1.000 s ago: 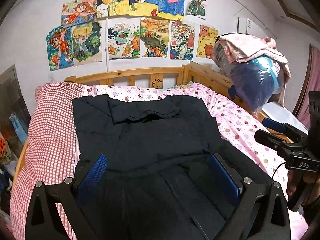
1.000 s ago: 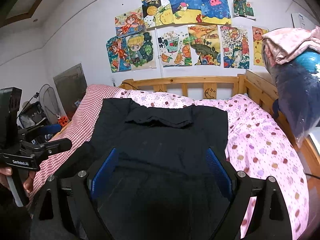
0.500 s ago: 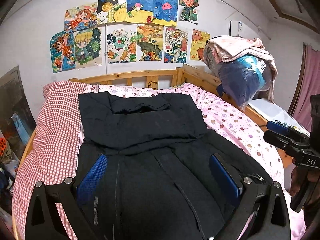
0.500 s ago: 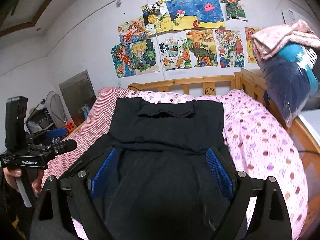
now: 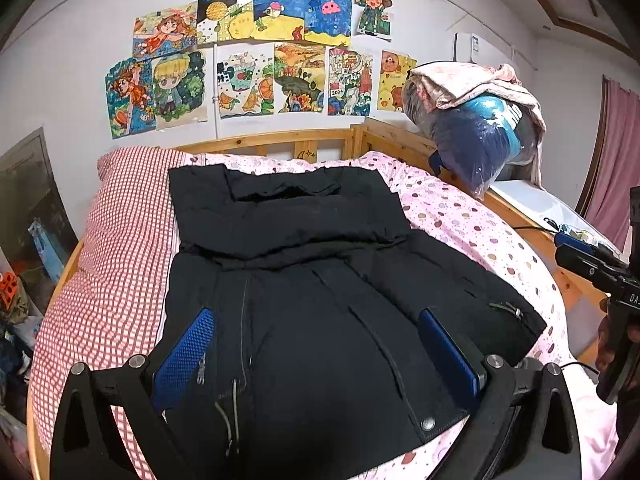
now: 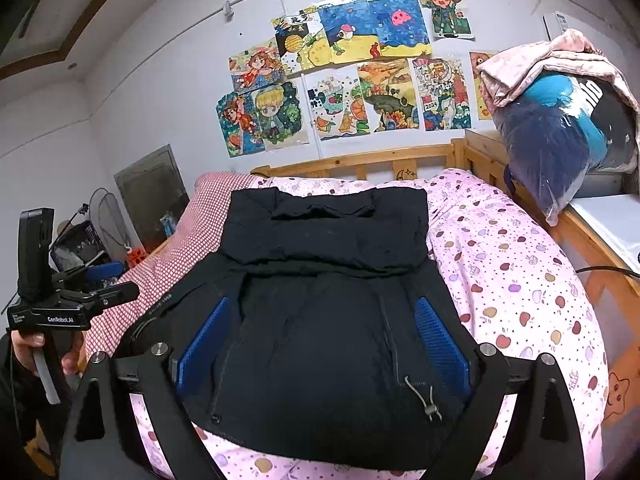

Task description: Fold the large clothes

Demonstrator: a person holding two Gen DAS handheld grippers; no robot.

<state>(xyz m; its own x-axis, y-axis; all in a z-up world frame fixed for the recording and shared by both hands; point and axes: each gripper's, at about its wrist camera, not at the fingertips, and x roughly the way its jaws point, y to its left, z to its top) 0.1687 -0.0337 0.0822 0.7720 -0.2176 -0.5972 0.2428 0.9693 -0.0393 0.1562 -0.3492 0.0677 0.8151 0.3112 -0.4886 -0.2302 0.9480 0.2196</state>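
While both sets of jaws stand wide apart and hold nothing, the left gripper (image 5: 316, 354) and right gripper (image 6: 322, 340) hang above the black coat (image 5: 320, 300). It lies flat on the pink dotted bedsheet (image 5: 472, 232), hood toward the wooden headboard (image 5: 276, 144), beside a red checked pillow (image 5: 120, 232).

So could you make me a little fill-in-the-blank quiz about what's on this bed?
1. The black coat lies spread on a pink ___ bedsheet.
2. Both the left gripper and right gripper are ___.
3. Left of the coat lies a red ___ blanket.

Missing words: dotted; open; checked
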